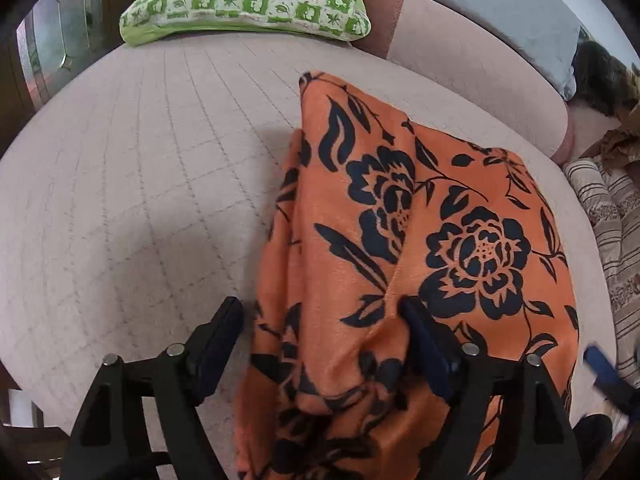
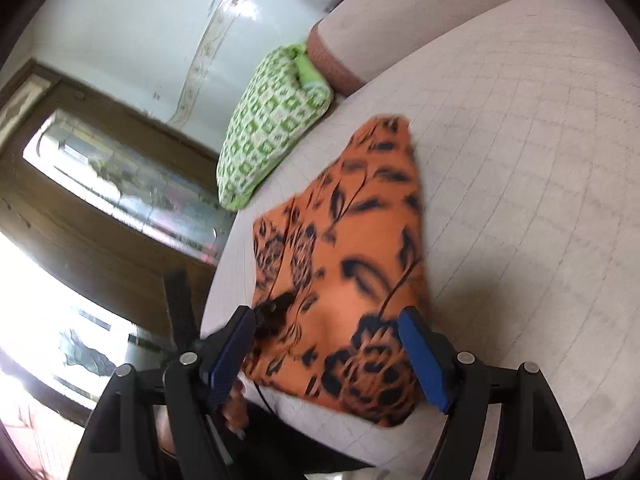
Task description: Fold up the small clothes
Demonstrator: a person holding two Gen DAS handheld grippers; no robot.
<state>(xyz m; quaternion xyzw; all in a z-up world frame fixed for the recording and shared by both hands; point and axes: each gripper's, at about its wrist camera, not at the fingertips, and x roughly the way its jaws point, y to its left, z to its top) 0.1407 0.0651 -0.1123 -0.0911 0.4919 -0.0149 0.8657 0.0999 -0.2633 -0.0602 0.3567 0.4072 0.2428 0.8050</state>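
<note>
An orange cloth (image 1: 420, 216) with black flowers lies partly folded on the pale quilted bed (image 1: 140, 168). Its near end is bunched and hangs over the bed's front edge. My left gripper (image 1: 322, 312) is open wide, straddling that bunched end. Its right finger (image 1: 420, 328) rests against the fabric and its left finger (image 1: 224, 328) stands just clear of it. In the right wrist view the same cloth (image 2: 352, 248) looks blurred. My right gripper (image 2: 326, 328) is open above its near corner, with nothing pinched. Its blue finger (image 1: 600, 368) shows at the cloth's right edge.
A green-and-white patterned pillow (image 1: 248, 0) lies at the bed's far end, beside a grey cushion (image 1: 512, 12). Striped bedding (image 1: 612, 220) is piled off the right side. A dark wooden door with glass panes (image 2: 100, 184) stands beyond the bed's other side.
</note>
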